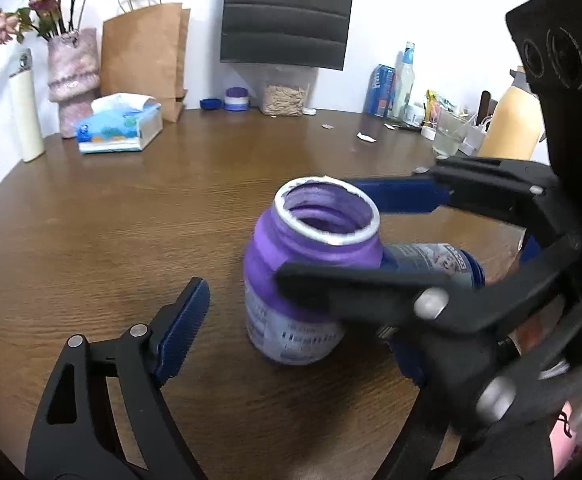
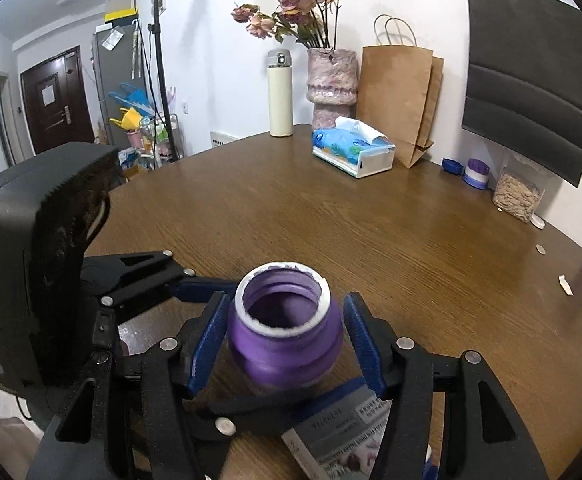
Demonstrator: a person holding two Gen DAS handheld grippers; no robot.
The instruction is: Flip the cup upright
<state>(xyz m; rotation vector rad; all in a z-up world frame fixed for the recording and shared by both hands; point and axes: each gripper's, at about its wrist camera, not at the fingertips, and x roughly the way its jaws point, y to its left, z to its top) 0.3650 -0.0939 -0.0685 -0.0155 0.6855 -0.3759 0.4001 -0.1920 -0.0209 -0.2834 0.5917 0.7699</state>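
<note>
The purple cup [image 1: 291,280] is a jar with a white rim; it stands upright, mouth up, on the brown table [image 1: 131,220]. It also shows in the right wrist view [image 2: 287,348]. My right gripper [image 2: 285,342] is open, with a blue pad on each side of the cup's neck and a small gap at each side. In the left wrist view the right gripper [image 1: 371,240] reaches in from the right around the cup. My left gripper [image 1: 291,312] is open around the cup; only its left finger [image 1: 183,332] shows clearly. A blue jar [image 1: 435,264] lies on its side behind the cup.
At the table's far edge stand a vase with dried flowers [image 2: 331,80], a white flask [image 2: 279,96], a tissue box [image 2: 353,152], a paper bag [image 2: 399,96], a seed container [image 2: 517,196], a small purple jar [image 2: 475,174], cans and bottles [image 1: 395,84].
</note>
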